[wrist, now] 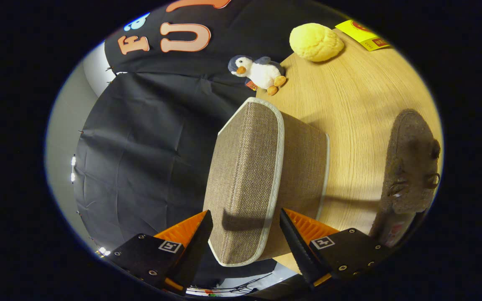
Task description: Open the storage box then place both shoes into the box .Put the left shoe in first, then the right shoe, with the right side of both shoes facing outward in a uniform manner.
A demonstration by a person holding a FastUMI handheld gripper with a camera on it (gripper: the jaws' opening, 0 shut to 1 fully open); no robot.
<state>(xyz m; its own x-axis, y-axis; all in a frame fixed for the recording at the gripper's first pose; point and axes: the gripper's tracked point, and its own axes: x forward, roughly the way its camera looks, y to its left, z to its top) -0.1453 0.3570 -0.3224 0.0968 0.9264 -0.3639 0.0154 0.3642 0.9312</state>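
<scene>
Step in hand: opening the box (262,175); no shoe is in yet. Your tongs (245,234) stand wide, one finger on each side of the lid's near end, neither pressing on it. The view is rolled, so the worktop (358,104) runs up the right side.

The box sits at the worktop's edge, just ahead of the fingers. Its long axis runs away from you, toward the penguin (257,72) at the far end. The pale-trimmed lid faces left in this view; whether it is already lifted a little you probably cannot tell from here.

One shoe (410,167) lies right of the box, apart from it, long axis roughly parallel to the box. Toe direction is unclear.

Next move, as judged: narrow the tongs onto the lid's edge, then swing it clear.

A yellow plush (316,42) lies beyond, well clear.
</scene>
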